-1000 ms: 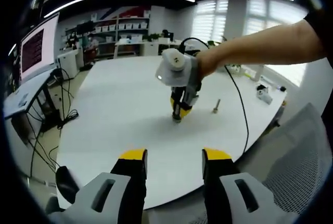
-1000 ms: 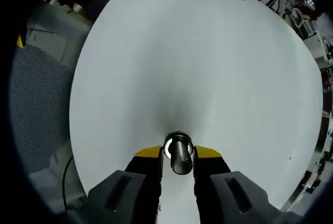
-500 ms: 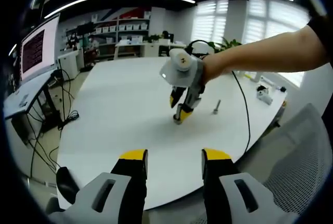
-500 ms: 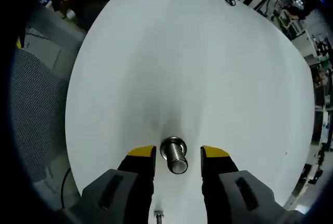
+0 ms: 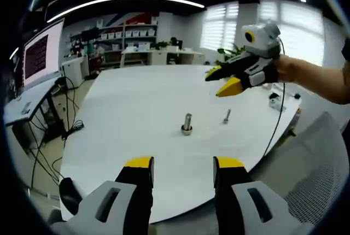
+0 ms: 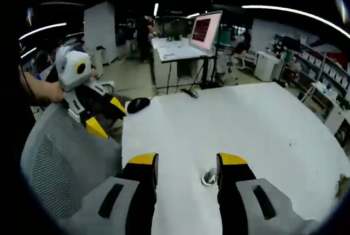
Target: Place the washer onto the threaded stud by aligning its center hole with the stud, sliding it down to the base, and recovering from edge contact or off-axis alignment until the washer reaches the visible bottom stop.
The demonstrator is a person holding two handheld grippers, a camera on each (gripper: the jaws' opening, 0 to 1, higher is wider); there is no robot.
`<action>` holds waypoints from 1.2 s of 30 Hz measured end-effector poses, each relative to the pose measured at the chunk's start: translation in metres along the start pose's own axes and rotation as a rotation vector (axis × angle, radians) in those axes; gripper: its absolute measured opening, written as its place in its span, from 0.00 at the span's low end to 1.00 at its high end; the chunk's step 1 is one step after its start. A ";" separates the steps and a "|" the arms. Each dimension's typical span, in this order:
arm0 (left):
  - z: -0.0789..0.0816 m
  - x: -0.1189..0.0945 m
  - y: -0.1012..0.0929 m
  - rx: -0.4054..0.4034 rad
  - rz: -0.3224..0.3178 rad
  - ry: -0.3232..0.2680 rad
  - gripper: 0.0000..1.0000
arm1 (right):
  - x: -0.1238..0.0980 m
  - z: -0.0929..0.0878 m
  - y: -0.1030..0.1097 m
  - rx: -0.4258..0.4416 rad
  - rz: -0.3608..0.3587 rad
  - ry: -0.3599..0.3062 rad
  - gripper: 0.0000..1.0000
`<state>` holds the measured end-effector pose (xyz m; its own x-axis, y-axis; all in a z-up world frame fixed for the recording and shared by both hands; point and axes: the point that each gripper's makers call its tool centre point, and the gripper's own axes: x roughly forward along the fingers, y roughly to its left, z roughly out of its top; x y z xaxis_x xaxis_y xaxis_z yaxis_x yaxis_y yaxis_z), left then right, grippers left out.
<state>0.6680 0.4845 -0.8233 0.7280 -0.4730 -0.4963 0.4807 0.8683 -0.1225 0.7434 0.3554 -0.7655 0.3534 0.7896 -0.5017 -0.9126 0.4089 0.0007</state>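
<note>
A threaded metal stud stands upright near the middle of the white round table, with a wider metal ring around its foot. My right gripper hangs open in the air above and to the right of the stud, held by a hand. In the right gripper view the stud shows low between my right gripper's open fingers, well below them on the table. My left gripper is open and holds nothing, short of the table's near edge; it appears again as the left gripper off the table beside a chair.
A small bolt stands right of the stud. White items and a black cable lie at the table's right edge. A grey mesh chair, a black mouse and a monitor on a desk are nearby.
My right gripper opened around the stud, let it go and rose up and to the right, away from the table. The stud stays standing. My left gripper has not moved.
</note>
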 end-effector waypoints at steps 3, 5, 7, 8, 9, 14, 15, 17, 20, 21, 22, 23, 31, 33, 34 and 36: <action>0.001 -0.001 0.000 -0.005 -0.001 -0.005 0.41 | -0.029 0.005 0.003 0.054 -0.042 -0.094 0.47; 0.002 -0.001 -0.001 -0.005 -0.002 -0.006 0.41 | -0.050 0.007 0.006 0.072 -0.073 -0.159 0.47; 0.004 -0.003 -0.001 0.000 0.003 -0.017 0.39 | -0.065 0.006 0.009 0.123 -0.093 -0.199 0.47; 0.010 -0.005 0.000 -0.002 0.008 -0.053 0.38 | -0.075 0.006 0.011 0.158 -0.105 -0.240 0.47; 0.011 -0.006 0.000 -0.011 0.010 -0.061 0.38 | -0.082 0.005 0.013 0.187 -0.107 -0.264 0.47; 0.006 -0.004 -0.002 -0.001 0.004 -0.037 0.37 | -0.111 -0.016 0.021 0.265 -0.155 -0.298 0.47; 0.007 -0.004 -0.002 0.000 0.004 -0.040 0.37 | -0.117 -0.023 0.022 0.257 -0.189 -0.286 0.47; 0.008 -0.005 -0.003 -0.005 0.002 -0.045 0.38 | -0.125 -0.033 0.021 0.228 -0.241 -0.269 0.43; 0.006 -0.006 -0.003 -0.005 -0.001 -0.038 0.38 | -0.134 -0.053 0.027 0.241 -0.280 -0.208 0.42; 0.006 -0.006 -0.003 -0.008 -0.001 -0.043 0.38 | -0.137 -0.059 0.030 0.252 -0.285 -0.201 0.42; 0.007 -0.006 -0.003 -0.012 -0.002 -0.047 0.38 | -0.138 -0.063 0.032 0.257 -0.290 -0.192 0.42; 0.007 -0.006 -0.003 -0.013 -0.003 -0.048 0.38 | -0.140 -0.071 0.035 0.256 -0.301 -0.168 0.43; 0.006 -0.007 -0.005 -0.014 -0.007 -0.048 0.38 | -0.138 -0.115 0.049 0.280 -0.353 -0.038 0.43; 0.006 -0.007 -0.005 -0.011 -0.009 -0.045 0.38 | -0.137 -0.122 0.050 0.311 -0.375 -0.037 0.42; 0.005 -0.006 -0.005 -0.011 -0.009 -0.042 0.38 | -0.138 -0.125 0.049 0.300 -0.400 -0.032 0.40; 0.004 -0.006 -0.004 -0.020 -0.006 -0.036 0.38 | -0.137 -0.137 0.045 0.246 -0.451 0.016 0.35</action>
<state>0.6634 0.4834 -0.8164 0.7423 -0.4828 -0.4646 0.4754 0.8681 -0.1426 0.6255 0.2033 -0.8149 0.6958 0.5039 -0.5119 -0.5940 0.8043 -0.0157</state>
